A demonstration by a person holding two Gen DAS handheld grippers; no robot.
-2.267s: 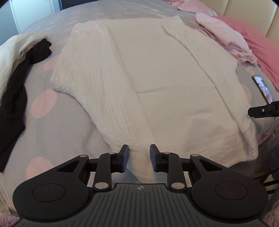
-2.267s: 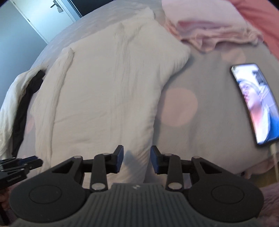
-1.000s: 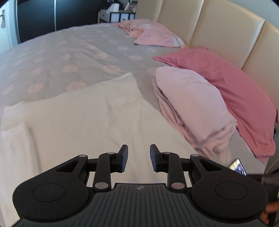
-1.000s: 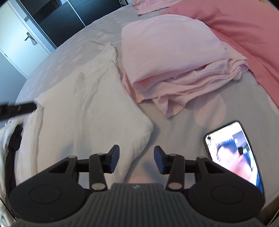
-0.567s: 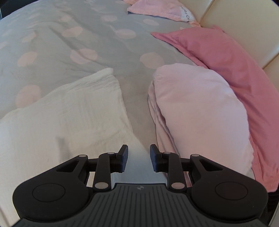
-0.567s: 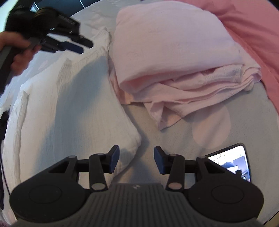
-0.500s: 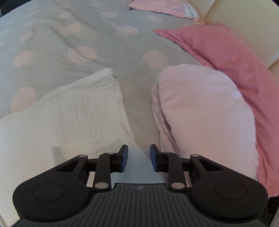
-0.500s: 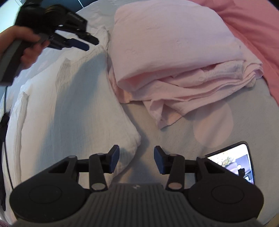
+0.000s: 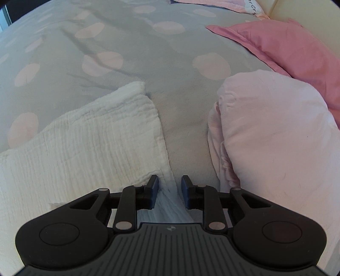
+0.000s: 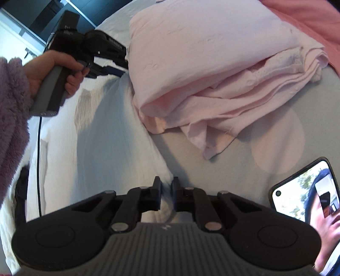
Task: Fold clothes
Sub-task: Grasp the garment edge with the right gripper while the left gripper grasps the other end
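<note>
Crinkled white garment (image 9: 85, 148) | right claw (image 10: 166, 186) pinching its corner | left claw (image 9: 169, 186) closing

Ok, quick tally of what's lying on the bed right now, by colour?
White: 1, the crinkled white garment
Pale pink: 2, the folded pale pink pile and the far pale pink cloth
Deep pink: 1, the pillow
Black: 1, the phone
Total: 5
</note>
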